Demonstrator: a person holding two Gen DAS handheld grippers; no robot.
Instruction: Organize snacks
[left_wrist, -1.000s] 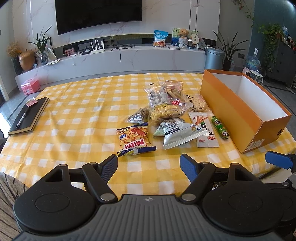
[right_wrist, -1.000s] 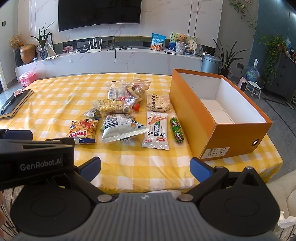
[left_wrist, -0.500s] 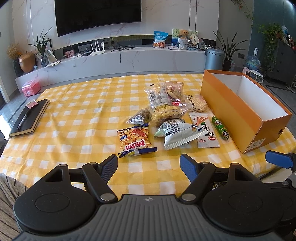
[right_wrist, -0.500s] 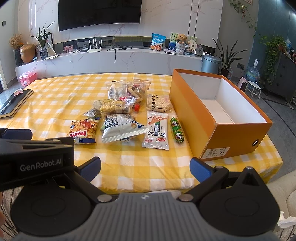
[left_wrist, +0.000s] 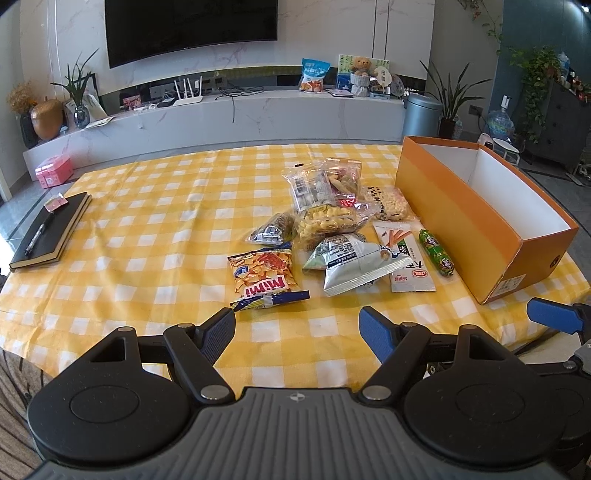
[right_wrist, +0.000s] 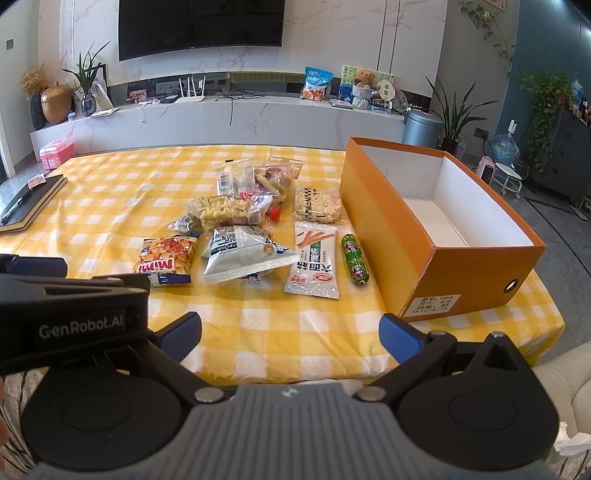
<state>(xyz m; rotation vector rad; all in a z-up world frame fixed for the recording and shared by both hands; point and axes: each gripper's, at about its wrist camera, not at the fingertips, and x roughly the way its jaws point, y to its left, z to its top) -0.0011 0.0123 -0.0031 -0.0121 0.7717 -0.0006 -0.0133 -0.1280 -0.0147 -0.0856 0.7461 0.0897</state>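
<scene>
Several snack packets lie in a loose pile mid-table on the yellow checked cloth: an orange Mimi bag (left_wrist: 264, 278) (right_wrist: 166, 260), a white-green bag (left_wrist: 354, 264) (right_wrist: 243, 258), a white stick-snack sachet (left_wrist: 408, 258) (right_wrist: 314, 264) and a green sausage (left_wrist: 436, 253) (right_wrist: 354, 260). An open orange box (left_wrist: 458, 218) (right_wrist: 406, 236) with a white inside stands right of the pile, nothing visible in it. My left gripper (left_wrist: 297, 332) hovers open over the near table edge, short of the Mimi bag. My right gripper (right_wrist: 290, 338) is open too, nothing between its fingers.
A black notebook (left_wrist: 50, 230) with a pen lies at the table's left edge. Behind the table runs a white TV console (left_wrist: 221, 118) with plants, a router and a snack bag. A grey bin (left_wrist: 421, 116) stands beyond the box. A pale cushion (right_wrist: 569, 387) lies lower right.
</scene>
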